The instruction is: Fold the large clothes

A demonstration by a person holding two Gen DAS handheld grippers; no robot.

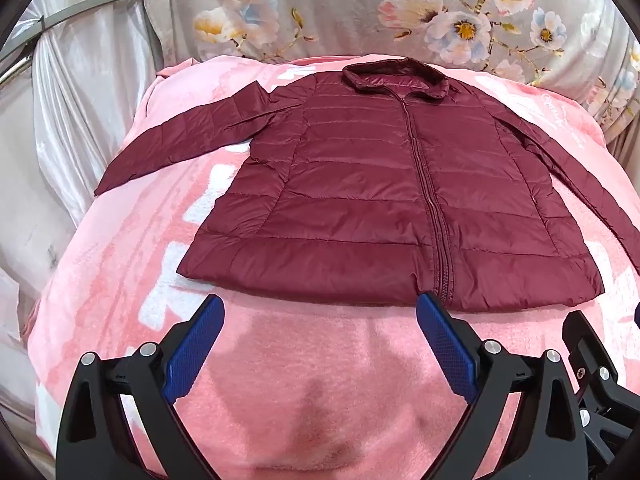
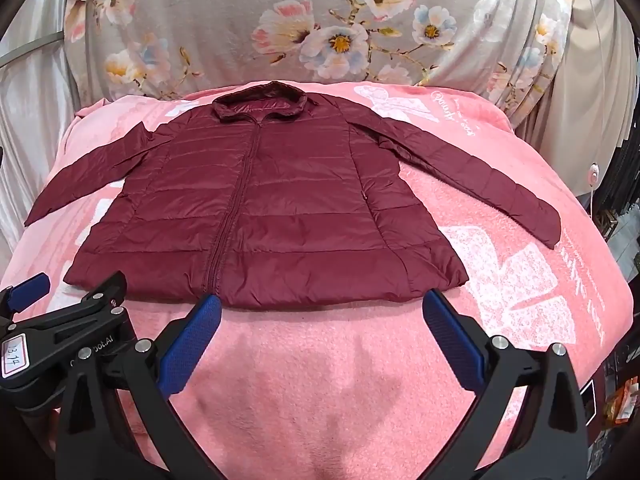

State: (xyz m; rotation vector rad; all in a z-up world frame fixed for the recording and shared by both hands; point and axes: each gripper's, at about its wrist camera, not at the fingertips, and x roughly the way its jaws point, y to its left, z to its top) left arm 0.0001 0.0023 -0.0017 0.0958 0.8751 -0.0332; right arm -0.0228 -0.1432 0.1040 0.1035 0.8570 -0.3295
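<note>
A dark red quilted jacket (image 1: 360, 184) (image 2: 264, 208) lies flat and zipped on a pink blanket (image 1: 304, 380) (image 2: 320, 380), collar at the far end, both sleeves spread outward. My left gripper (image 1: 320, 304) hovers open just short of the hem, near the zip's bottom end, nothing between its blue pads (image 1: 196, 344). My right gripper (image 2: 322, 304) is open as well, above the blanket before the hem's right half, holding nothing. In the right wrist view the left gripper (image 2: 60, 320) shows at the lower left.
A grey floral pillow or cover (image 1: 400, 12) (image 2: 320, 28) stands behind the collar. White satin cloth (image 1: 80, 100) hangs at the left past the blanket's edge. A white cord with a round switch (image 2: 595, 174) hangs at the right, with dark clutter beyond.
</note>
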